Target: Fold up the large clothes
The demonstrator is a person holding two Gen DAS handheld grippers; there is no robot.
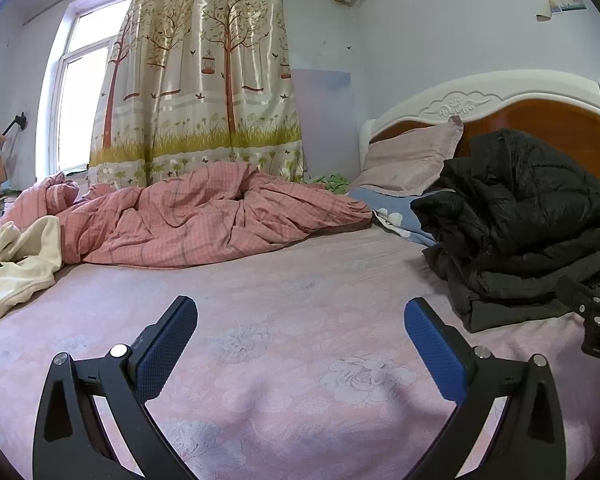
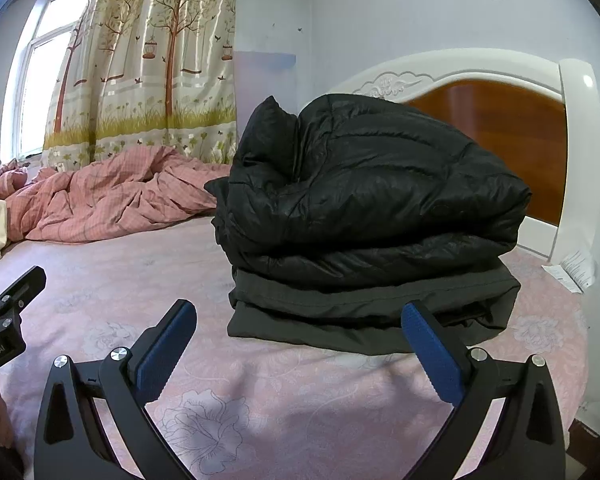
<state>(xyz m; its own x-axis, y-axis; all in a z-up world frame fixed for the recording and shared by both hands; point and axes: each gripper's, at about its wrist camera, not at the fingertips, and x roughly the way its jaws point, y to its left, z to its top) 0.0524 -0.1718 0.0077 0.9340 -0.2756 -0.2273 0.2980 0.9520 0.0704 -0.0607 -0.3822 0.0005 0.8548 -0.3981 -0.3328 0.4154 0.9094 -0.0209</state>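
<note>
Hovering apart and empty: left gripper (image 1: 300, 324), right gripper (image 2: 300, 328); folded black jacket (image 2: 364, 216) sitting stacked just ahead of right gripper on bed (image 2: 112, 272), seemingly finished.

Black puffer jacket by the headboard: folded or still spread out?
Folded. The black puffer jacket lies in stacked layers on top of a folded dark grey garment on the bed sheet. Neither gripper touches it.
</note>
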